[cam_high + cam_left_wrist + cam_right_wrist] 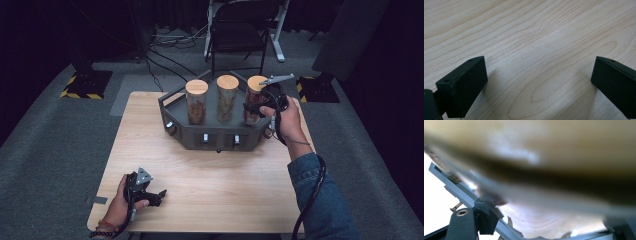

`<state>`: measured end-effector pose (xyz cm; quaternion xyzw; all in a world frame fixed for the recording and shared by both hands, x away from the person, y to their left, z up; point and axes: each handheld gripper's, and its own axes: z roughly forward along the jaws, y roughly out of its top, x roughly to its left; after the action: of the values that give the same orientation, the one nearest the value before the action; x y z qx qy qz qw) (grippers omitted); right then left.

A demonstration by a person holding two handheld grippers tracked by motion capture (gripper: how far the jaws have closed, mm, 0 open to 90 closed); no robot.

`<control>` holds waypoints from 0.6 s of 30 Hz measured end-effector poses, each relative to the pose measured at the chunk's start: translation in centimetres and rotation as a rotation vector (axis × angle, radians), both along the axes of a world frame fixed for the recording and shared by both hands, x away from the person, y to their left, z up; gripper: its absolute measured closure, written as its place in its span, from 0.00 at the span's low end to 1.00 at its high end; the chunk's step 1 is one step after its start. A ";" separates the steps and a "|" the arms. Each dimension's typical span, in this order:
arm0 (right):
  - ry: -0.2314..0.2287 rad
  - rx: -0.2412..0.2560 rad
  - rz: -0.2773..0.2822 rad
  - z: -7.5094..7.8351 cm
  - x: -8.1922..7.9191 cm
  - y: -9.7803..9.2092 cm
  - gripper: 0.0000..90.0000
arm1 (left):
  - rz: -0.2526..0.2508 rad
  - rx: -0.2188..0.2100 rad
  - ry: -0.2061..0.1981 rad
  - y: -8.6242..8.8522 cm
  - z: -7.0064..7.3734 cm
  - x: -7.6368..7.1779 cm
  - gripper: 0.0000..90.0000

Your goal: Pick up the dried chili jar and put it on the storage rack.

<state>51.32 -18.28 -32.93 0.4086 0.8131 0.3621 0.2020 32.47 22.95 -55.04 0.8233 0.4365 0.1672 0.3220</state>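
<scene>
Right gripper appears closed around the right jar in the far dark tray. Advise lifting straight up, clear of the middle jar. Left gripper rests open, empty, near-left on the table.

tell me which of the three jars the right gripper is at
The rightmost jar on the dark tray; the right gripper is at its side, while the middle jar and left jar stand apart.

Left gripper jaws spread wide just above bare wooden table

Pale wooden table under a dark angular tray.
</scene>
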 end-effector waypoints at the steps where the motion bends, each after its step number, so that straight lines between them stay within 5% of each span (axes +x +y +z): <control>1: 0.003 0.001 -0.003 -0.1 0.1 0.1 0.28 | -0.001 0.000 0.001 0.0 0.0 0.0 0.00; 18: 0.032 0.007 -0.021 -1.8 1.4 0.5 0.28 | 0.000 0.001 0.000 0.0 0.0 0.0 0.00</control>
<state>52.74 -17.75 -34.76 0.4237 0.8105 0.3562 0.1912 32.47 22.95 -55.04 0.8234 0.4364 0.1676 0.3217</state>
